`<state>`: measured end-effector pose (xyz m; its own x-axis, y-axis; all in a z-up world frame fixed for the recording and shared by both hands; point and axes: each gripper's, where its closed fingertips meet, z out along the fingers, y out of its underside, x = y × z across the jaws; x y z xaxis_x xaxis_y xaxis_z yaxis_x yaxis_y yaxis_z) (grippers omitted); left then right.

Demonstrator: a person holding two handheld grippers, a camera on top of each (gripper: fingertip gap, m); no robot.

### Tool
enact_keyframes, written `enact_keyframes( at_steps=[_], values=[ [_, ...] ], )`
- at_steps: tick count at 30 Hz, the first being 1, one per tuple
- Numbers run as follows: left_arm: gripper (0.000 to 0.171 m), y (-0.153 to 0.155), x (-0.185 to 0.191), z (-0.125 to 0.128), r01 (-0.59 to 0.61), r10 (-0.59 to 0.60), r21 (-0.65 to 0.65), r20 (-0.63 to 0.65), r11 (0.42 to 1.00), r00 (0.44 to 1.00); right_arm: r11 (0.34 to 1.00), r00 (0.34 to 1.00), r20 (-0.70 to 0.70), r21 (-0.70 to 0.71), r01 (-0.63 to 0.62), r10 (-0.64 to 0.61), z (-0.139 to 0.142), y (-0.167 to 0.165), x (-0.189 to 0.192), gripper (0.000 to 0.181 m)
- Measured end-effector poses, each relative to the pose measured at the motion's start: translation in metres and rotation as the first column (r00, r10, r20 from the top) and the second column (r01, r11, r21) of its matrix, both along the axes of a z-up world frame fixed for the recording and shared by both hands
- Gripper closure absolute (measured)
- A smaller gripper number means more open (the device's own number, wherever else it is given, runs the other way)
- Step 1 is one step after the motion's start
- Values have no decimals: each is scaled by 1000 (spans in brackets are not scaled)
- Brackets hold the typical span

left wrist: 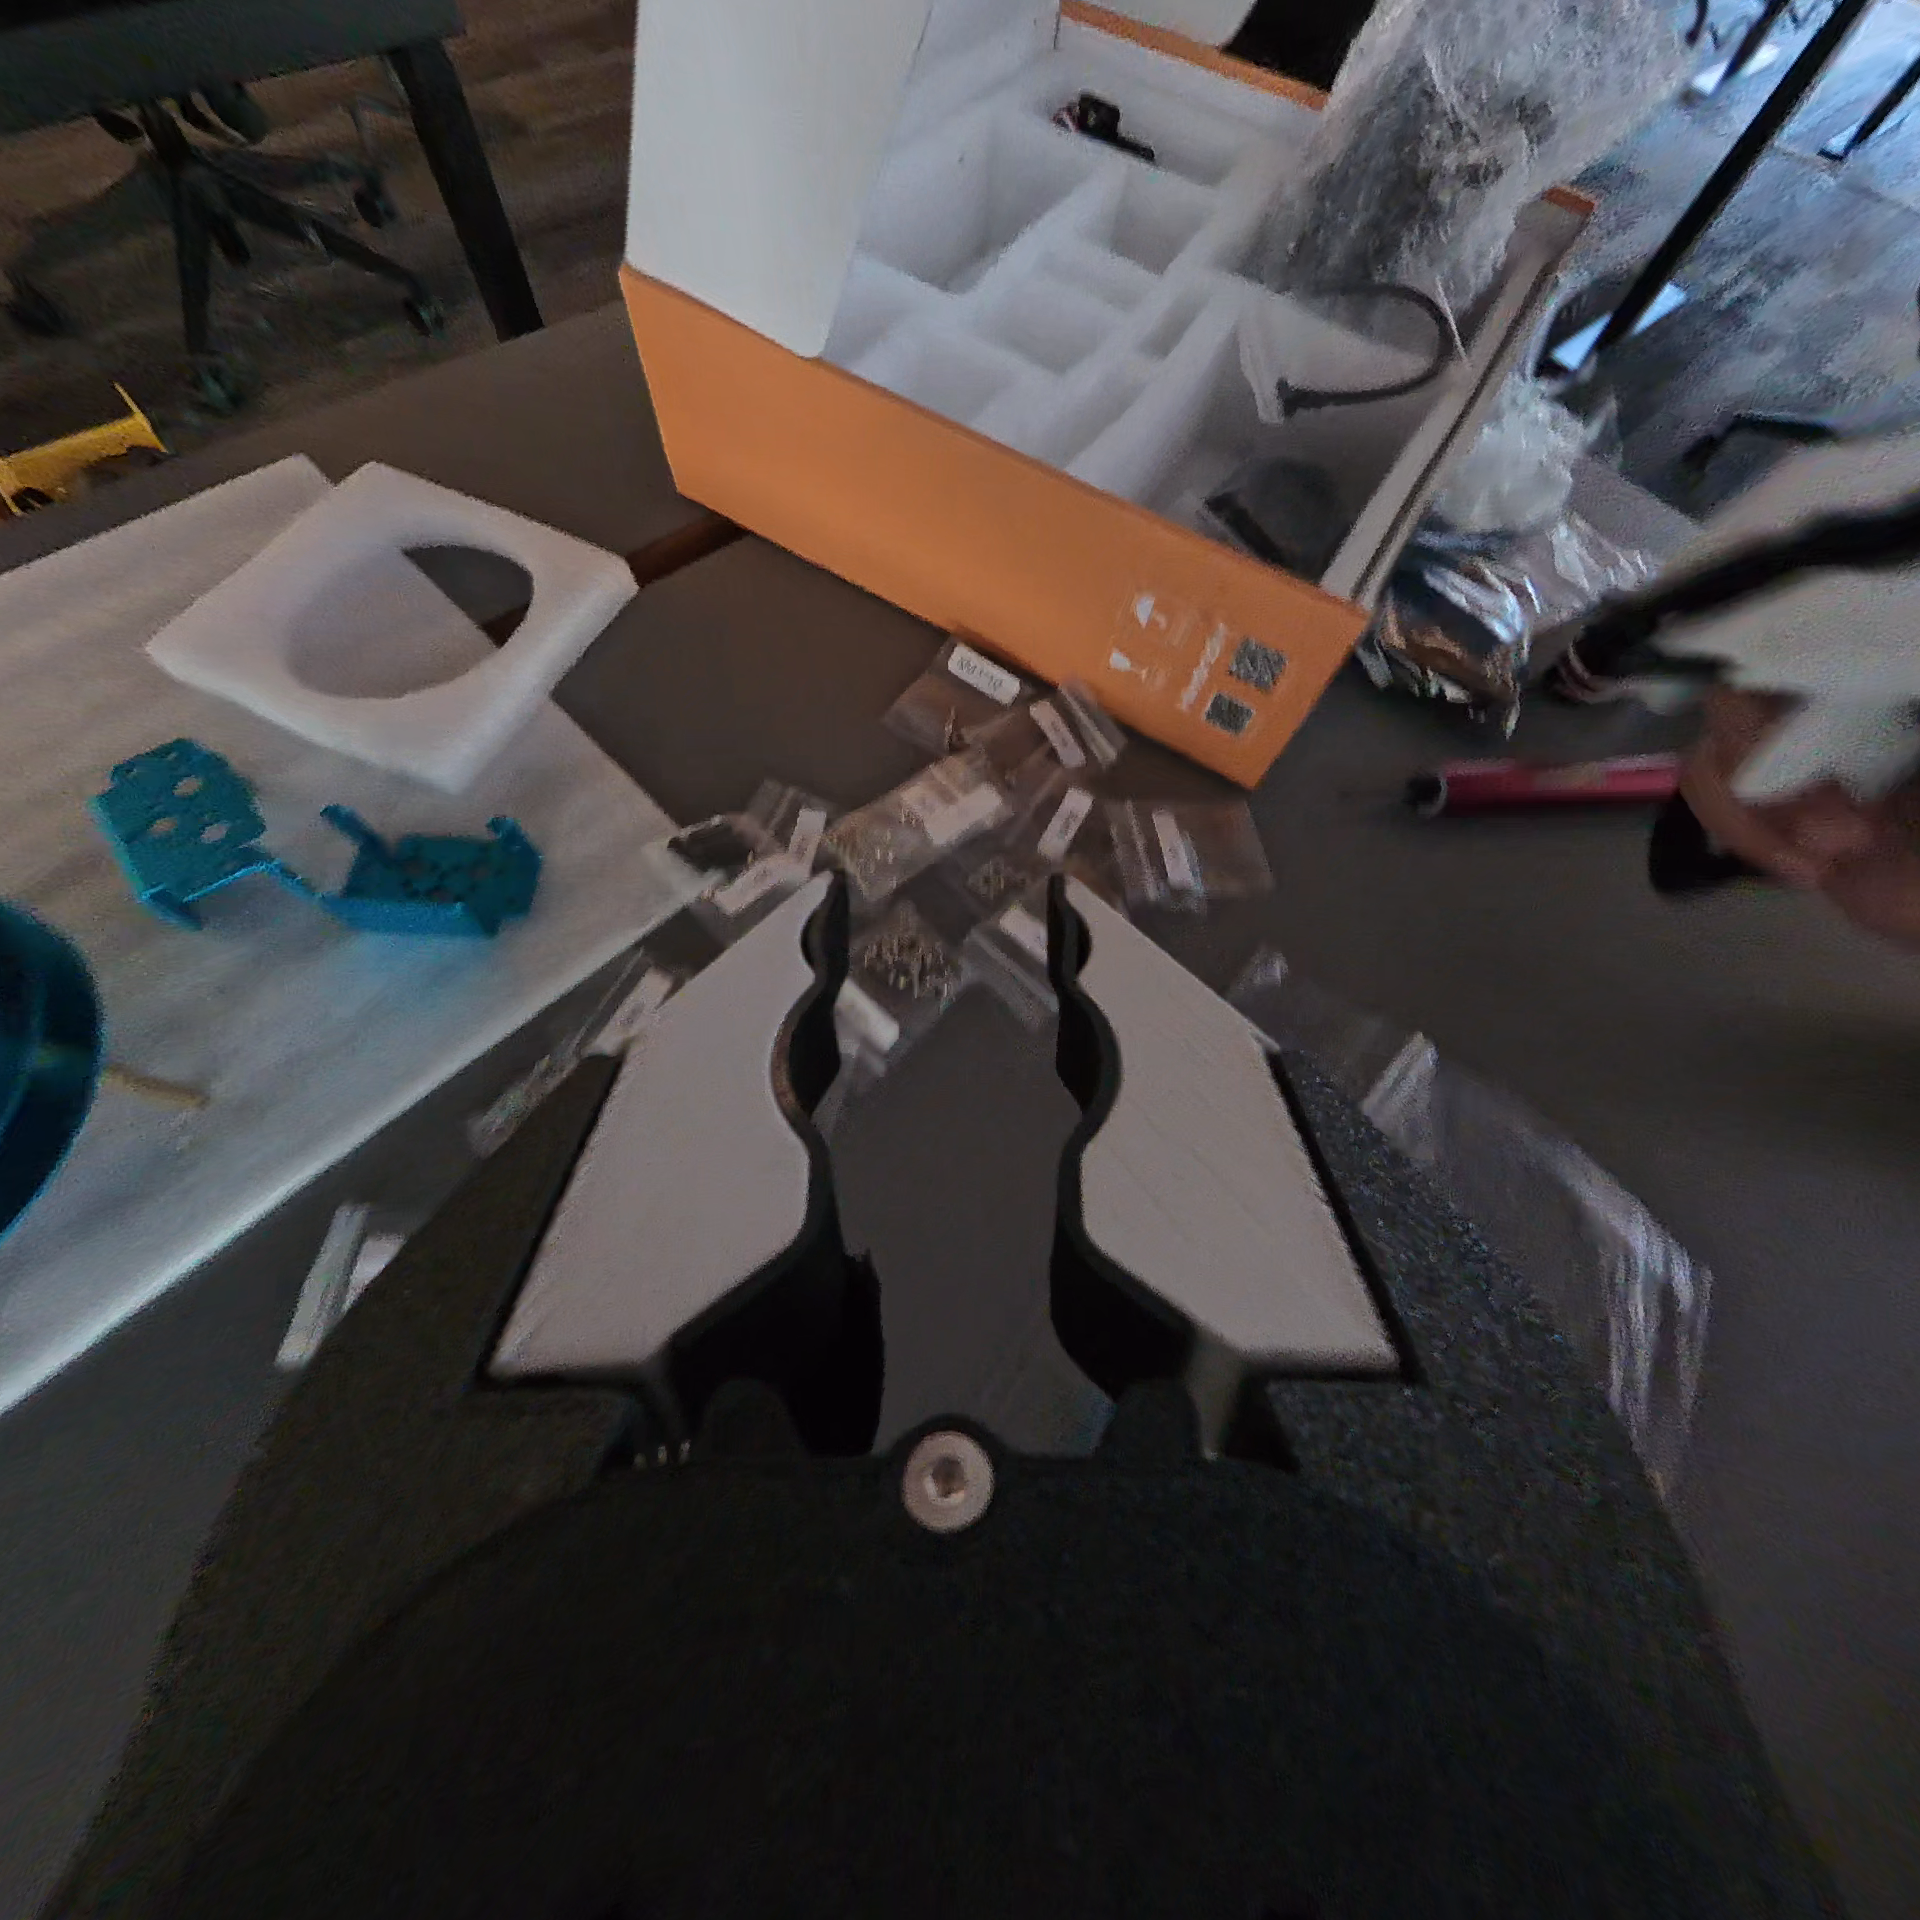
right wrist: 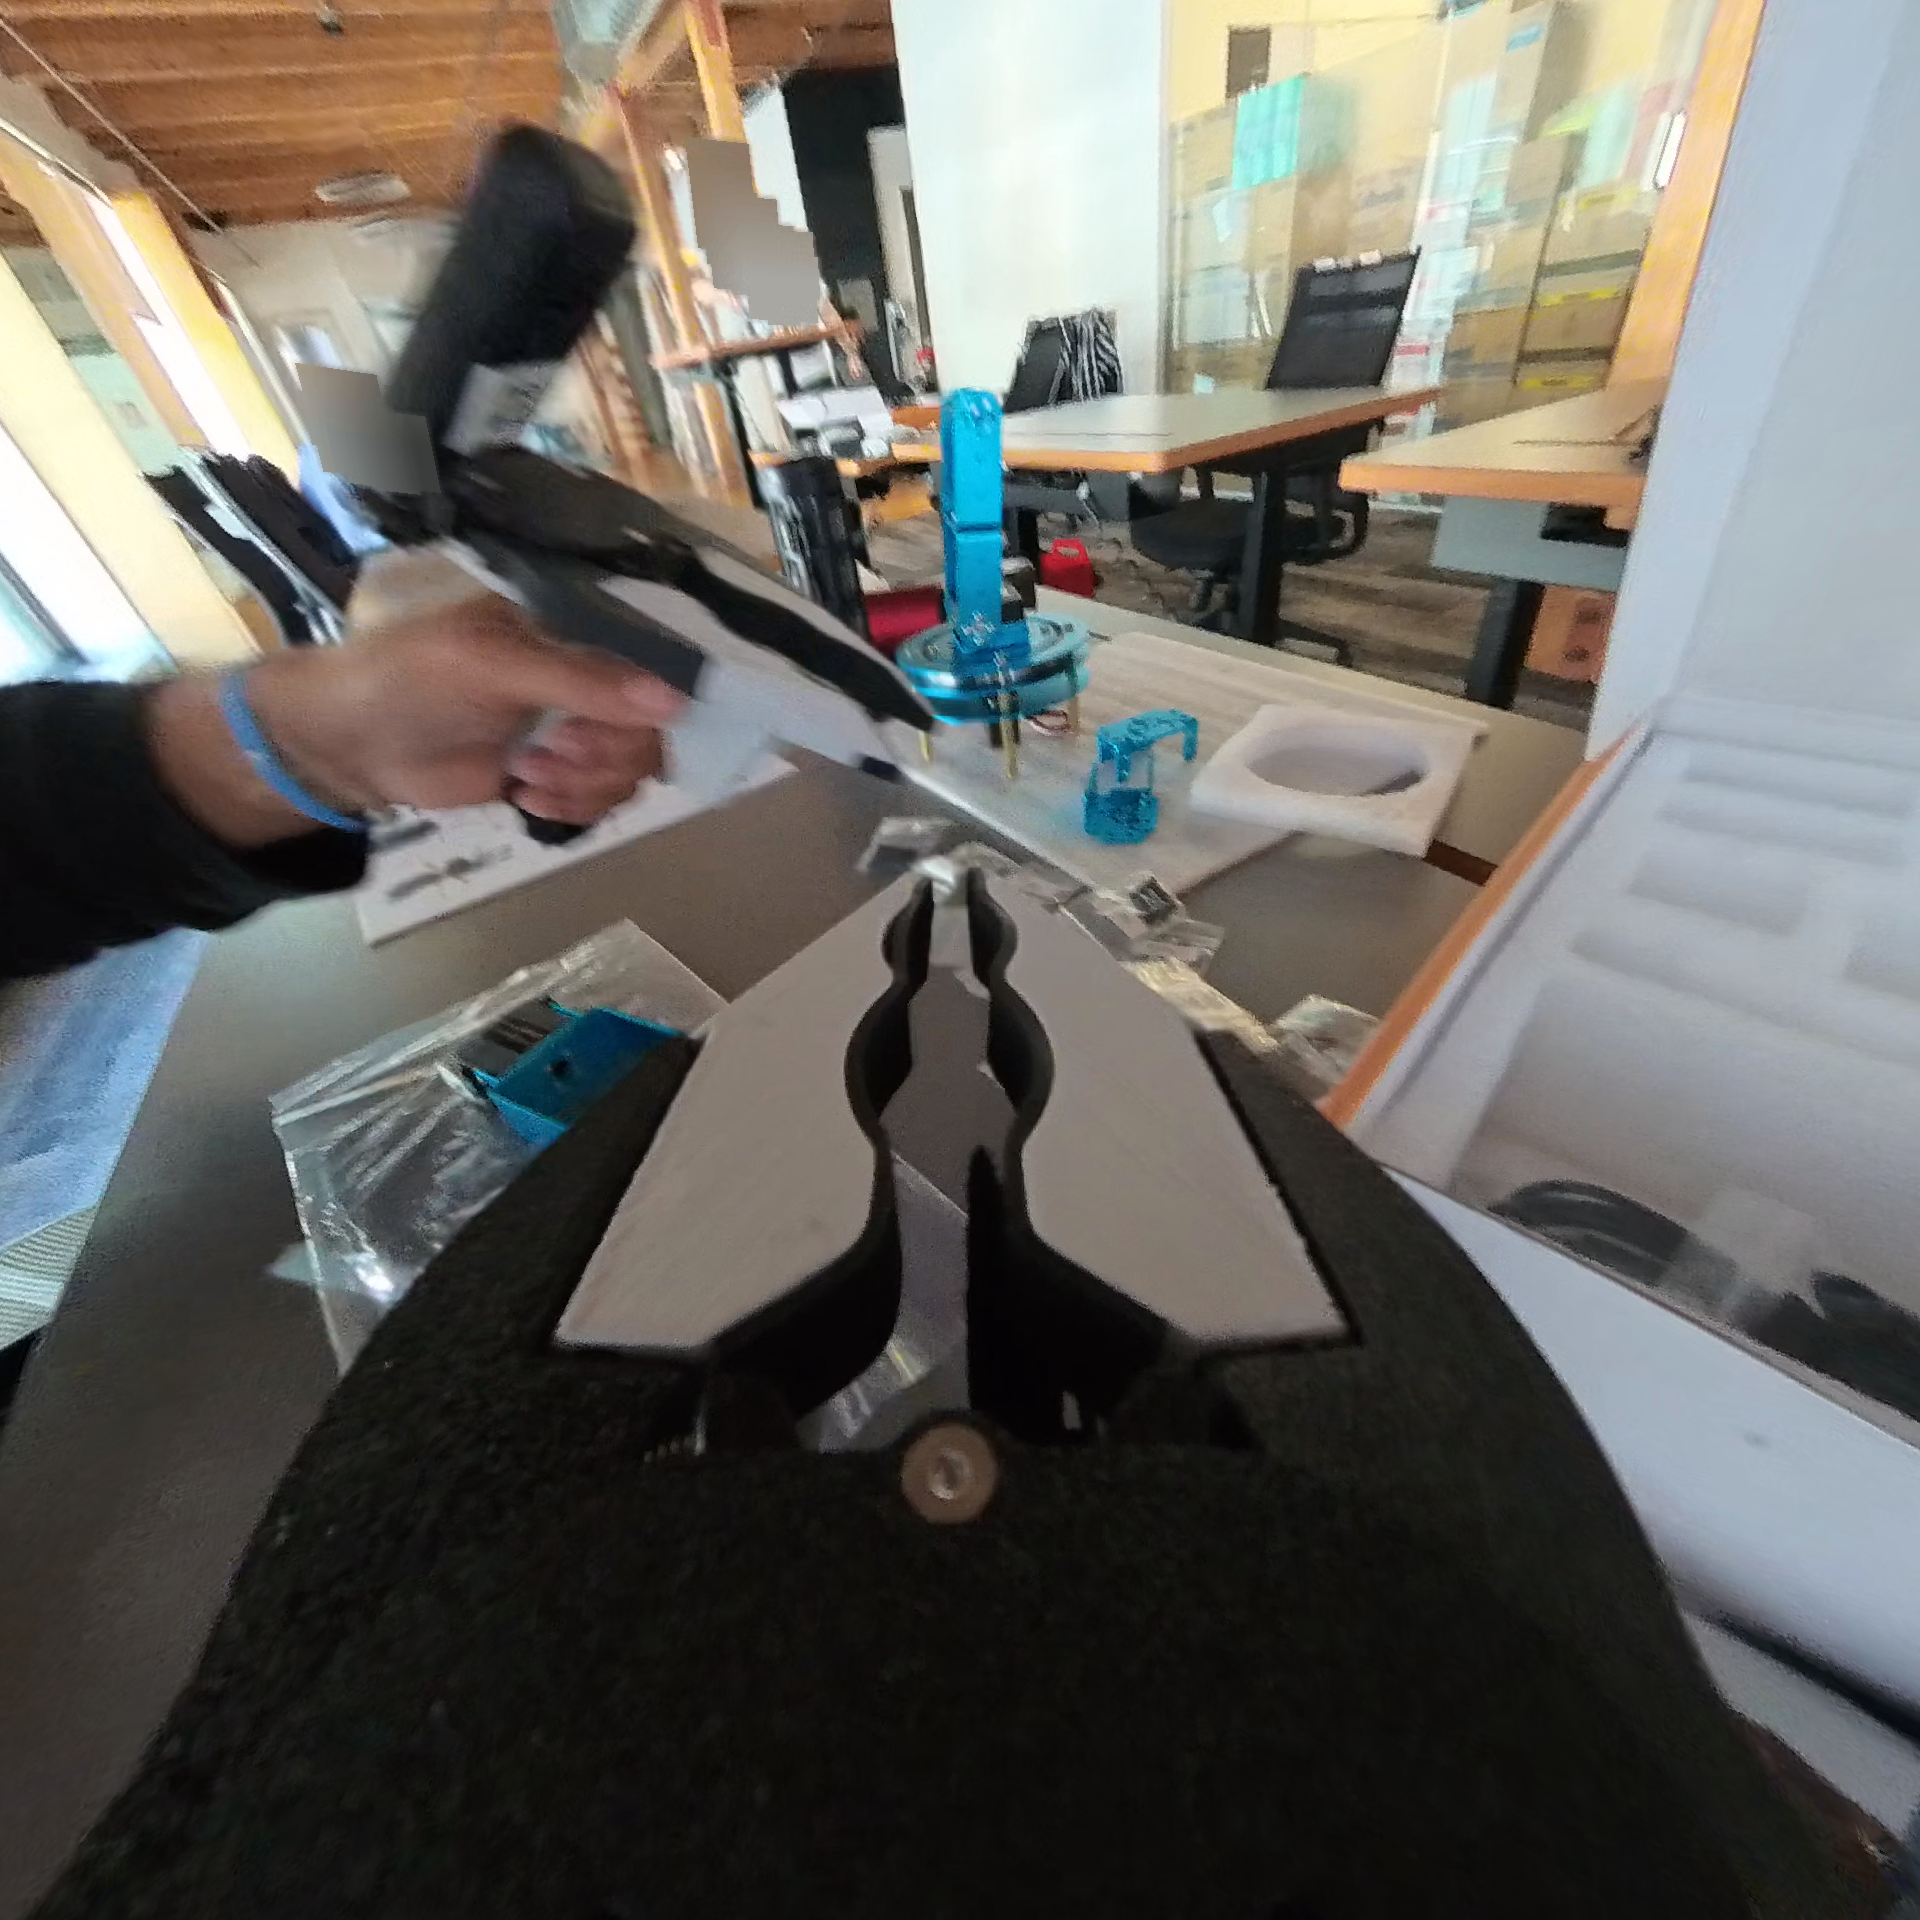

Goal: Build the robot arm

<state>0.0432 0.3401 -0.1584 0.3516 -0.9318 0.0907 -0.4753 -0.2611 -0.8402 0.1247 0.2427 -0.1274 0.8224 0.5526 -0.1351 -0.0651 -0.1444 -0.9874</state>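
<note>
My left gripper (left wrist: 943, 914) is open and empty, hovering just above a pile of small clear bags of screws (left wrist: 935, 831) on the grey table. It also shows in the right wrist view (right wrist: 894, 717), held in a hand (right wrist: 436, 717). My right gripper (right wrist: 948, 899) has its jaws nearly closed on a small clear bag with a white label (right wrist: 948, 914), held above the table. In the left wrist view the right gripper (left wrist: 1766, 665) is blurred at the far right, raised beside a red screwdriver (left wrist: 1548, 784).
An open orange box (left wrist: 935, 499) with a white foam insert stands behind the pile. On the white sheet (left wrist: 260, 1039) lie a foam ring (left wrist: 395, 623) and two blue brackets (left wrist: 177, 831). A blue robot arm on a round base (right wrist: 977, 582) stands there. A clear bag with a blue part (right wrist: 561, 1060) lies near. The gap from one gripper's tips to the other's is roughly 15 cm. My right gripper is the nearer one to the red screwdriver (left wrist: 1548, 784): about 20 cm, against 25 cm.
</note>
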Motion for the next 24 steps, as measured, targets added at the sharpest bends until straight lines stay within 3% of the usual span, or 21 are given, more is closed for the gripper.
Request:
enact_keyframes(
  at_steps=[4, 9, 11, 13, 17, 20, 24],
  values=[
    [134, -36, -62, 6, 67, -67, 6, 18, 998, 998, 997, 993, 121, -80, 7, 2, -29, 7, -5, 168],
    [135, -48, -188, 32, -59, 58, 3, 158, 998, 986, 989, 970, 218, -126, -77, 103, -47, -1, -50, 159],
    [135, -53, -256, 55, -158, 159, -27, 277, 987, 948, 982, 958, 247, -152, -110, 146, -55, -6, -69, 158],
    [135, -57, -333, 65, -333, 310, 16, 330, 943, 892, 976, 948, 266, -176, -127, 171, -59, -13, -85, 157],
    [134, -101, -454, 46, -557, 524, -21, 372, 830, 766, 964, 966, 183, -224, -143, 185, -49, -46, -116, 153],
    [135, -145, -495, 22, -643, 612, -93, 433, 760, 662, 969, 980, 131, -217, -118, 149, -43, -75, -133, 153],
    [135, -179, -474, 1, -627, 609, -188, 554, 756, 567, 983, 987, 159, -174, 58, -30, -39, -88, -122, 153]
  ],
)
